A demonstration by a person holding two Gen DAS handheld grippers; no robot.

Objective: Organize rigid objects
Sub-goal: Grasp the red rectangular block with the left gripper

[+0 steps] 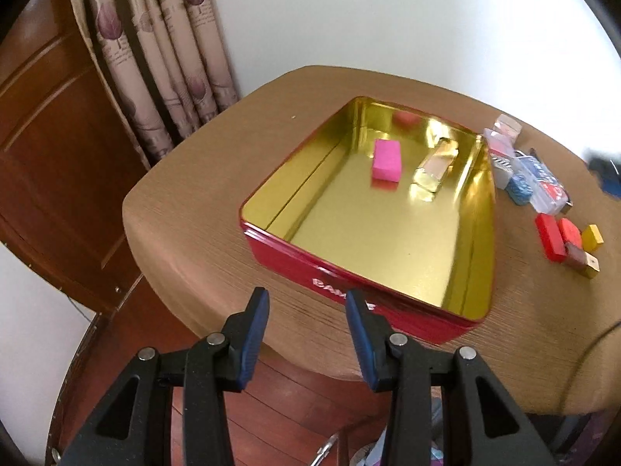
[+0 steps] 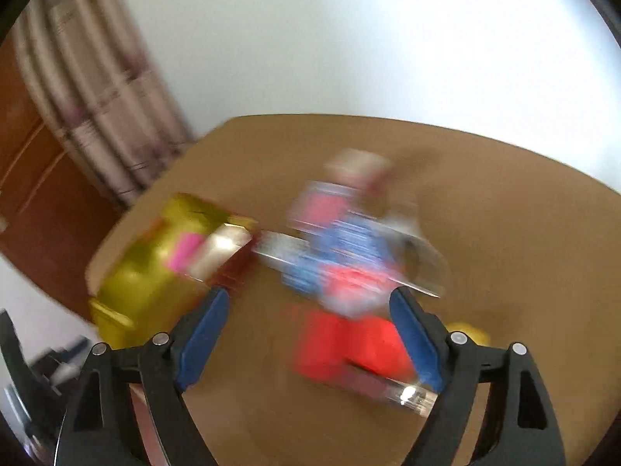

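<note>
Two pieces in the tin: a pink rectangular block (image 1: pixel 386 160) and a clear, gold-tinted oblong case (image 1: pixel 434 169) lie toward the far end of the red metal tin with the gold lining (image 1: pixel 388 233), so I judge sorting has begun.
Tin's place: near the front edge of the round brown table (image 1: pixel 217 178), mouth up, ready for drops.
Left gripper (image 1: pixel 307 303): I hold it just in front of the tin's near wall, jaws half apart and grasping nothing, probably waiting to steady the tin.
Right gripper (image 2: pixel 308 310): jaws spread wide, nothing gripped, aimed at the pile right of the tin; the view is badly blurred.
Waiting pile: red wooden blocks (image 1: pixel 559 237), a yellow cube (image 1: pixel 592 236), a blue piece (image 1: pixel 519 190) and clear plastic boxes (image 1: pixel 537 178) lie right of the tin.
Next pick: likely the red blocks (image 2: pixel 349 343) between the fingers.
</note>
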